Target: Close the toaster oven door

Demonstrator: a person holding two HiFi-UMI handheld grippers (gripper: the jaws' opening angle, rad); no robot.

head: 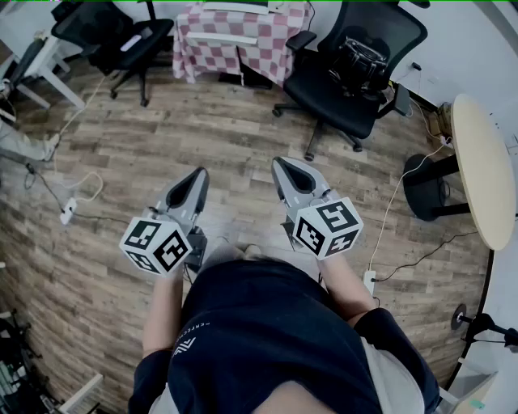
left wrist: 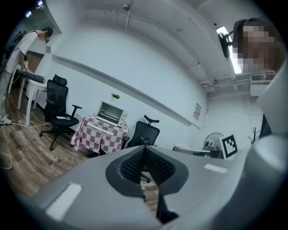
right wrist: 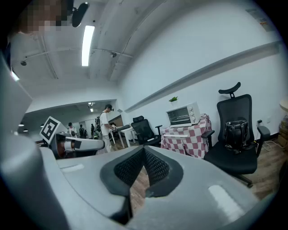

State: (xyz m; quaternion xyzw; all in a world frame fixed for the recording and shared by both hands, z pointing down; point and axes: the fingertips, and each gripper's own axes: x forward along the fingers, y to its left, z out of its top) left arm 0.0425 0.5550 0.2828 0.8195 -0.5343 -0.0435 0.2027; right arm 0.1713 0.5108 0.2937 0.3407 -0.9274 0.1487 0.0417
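Observation:
The white toaster oven (left wrist: 111, 113) stands on a table with a pink checked cloth (left wrist: 100, 136) across the room; its door (left wrist: 101, 130) hangs open, lying flat out in front. It also shows in the right gripper view, the toaster oven (right wrist: 182, 114) beside a black chair. In the head view only the oven's edge (head: 236, 6) shows at the top. My left gripper (head: 194, 179) and right gripper (head: 285, 166) are held side by side at waist height over the wooden floor, far from the oven. Both sets of jaws are shut and empty, seen close in the left gripper (left wrist: 144, 152) and right gripper (right wrist: 144, 150) views.
A black office chair with a bag (head: 356, 65) stands right of the checked table, another chair (head: 121, 36) to its left. A round table (head: 481, 170) is at the right. Cables and a power strip (head: 68, 212) lie on the floor. A person (left wrist: 18, 58) stands at a far desk.

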